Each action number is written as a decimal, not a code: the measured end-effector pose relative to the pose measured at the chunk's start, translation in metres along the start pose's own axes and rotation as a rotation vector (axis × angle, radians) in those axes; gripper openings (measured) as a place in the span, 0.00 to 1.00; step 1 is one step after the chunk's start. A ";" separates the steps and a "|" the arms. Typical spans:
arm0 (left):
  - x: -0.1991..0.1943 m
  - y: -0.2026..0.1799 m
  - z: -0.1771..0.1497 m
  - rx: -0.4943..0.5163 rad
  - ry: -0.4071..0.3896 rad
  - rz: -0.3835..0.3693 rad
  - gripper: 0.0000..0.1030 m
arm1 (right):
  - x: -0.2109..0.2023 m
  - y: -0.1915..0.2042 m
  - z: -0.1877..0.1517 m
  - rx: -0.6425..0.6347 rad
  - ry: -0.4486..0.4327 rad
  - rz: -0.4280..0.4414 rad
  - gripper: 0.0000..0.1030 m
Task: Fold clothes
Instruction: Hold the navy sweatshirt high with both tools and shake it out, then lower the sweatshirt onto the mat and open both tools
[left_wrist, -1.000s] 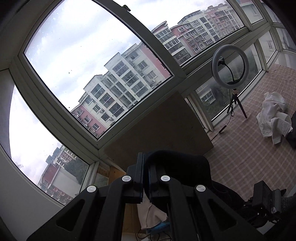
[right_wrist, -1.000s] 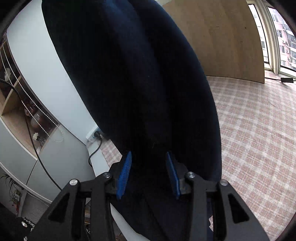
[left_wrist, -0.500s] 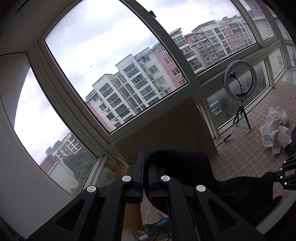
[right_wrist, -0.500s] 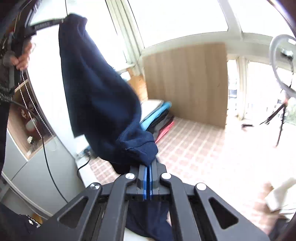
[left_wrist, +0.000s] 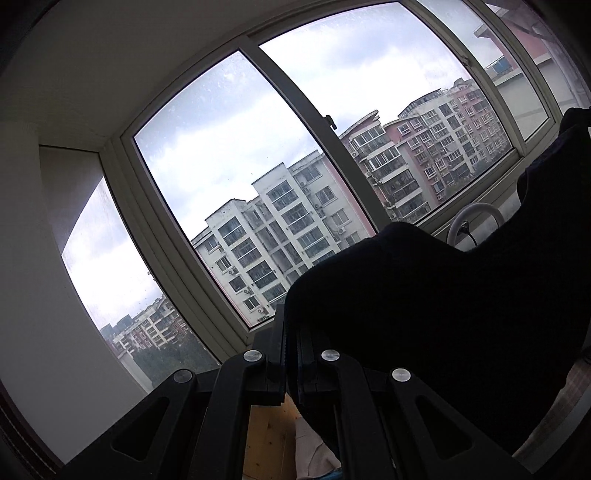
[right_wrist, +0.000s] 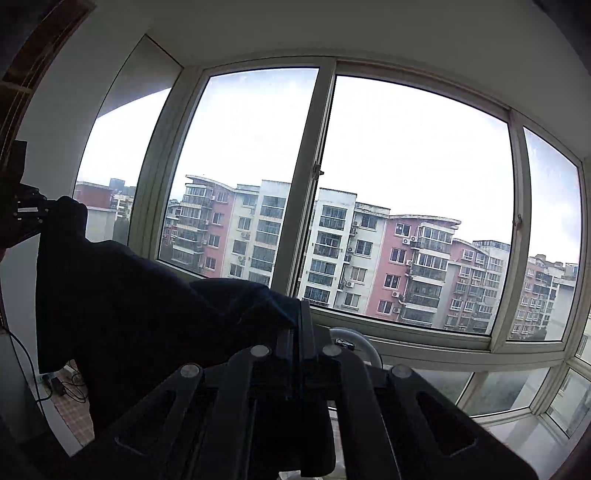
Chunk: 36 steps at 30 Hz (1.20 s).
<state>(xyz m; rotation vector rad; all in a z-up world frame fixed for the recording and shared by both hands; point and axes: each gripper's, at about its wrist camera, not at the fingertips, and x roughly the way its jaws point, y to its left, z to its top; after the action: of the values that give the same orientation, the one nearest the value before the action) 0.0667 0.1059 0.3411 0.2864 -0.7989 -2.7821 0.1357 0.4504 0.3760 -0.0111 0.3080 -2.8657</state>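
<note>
A dark navy garment (left_wrist: 436, 317) hangs in the air, stretched between both grippers against the window. My left gripper (left_wrist: 292, 332) is shut on one edge of it, and the cloth spreads off to the right. In the right wrist view my right gripper (right_wrist: 298, 332) is shut on another edge of the navy garment (right_wrist: 147, 306), which runs left and up to the other gripper (right_wrist: 27, 214) at the far left. Both grippers point upward at the window.
Large windows (right_wrist: 325, 192) with apartment blocks outside fill both views. A white ring light (left_wrist: 474, 225) peeks over the cloth. Cables and a checked floor (right_wrist: 70, 410) show at the lower left of the right wrist view; a wooden board (left_wrist: 266, 435) lies below the left gripper.
Both grippers have lifted and tilted up toward the window, pulling the navy garment out wide between them. The right gripper, open a second ago, closed on the cloth half a second ago.
</note>
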 end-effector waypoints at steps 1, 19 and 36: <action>-0.004 0.001 0.004 0.002 -0.004 0.002 0.03 | -0.010 -0.002 0.009 -0.005 -0.023 -0.011 0.01; 0.224 -0.087 -0.070 0.048 0.185 -0.174 0.03 | 0.174 0.003 -0.071 0.013 0.197 -0.150 0.01; 0.498 -0.275 -0.267 0.094 0.597 -0.422 0.07 | 0.449 0.035 -0.418 0.079 0.843 -0.247 0.01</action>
<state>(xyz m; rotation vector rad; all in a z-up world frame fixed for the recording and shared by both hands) -0.3874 0.0639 -0.0912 1.3624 -0.7732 -2.7521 -0.3043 0.3890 -0.0492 1.2634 0.3576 -2.9505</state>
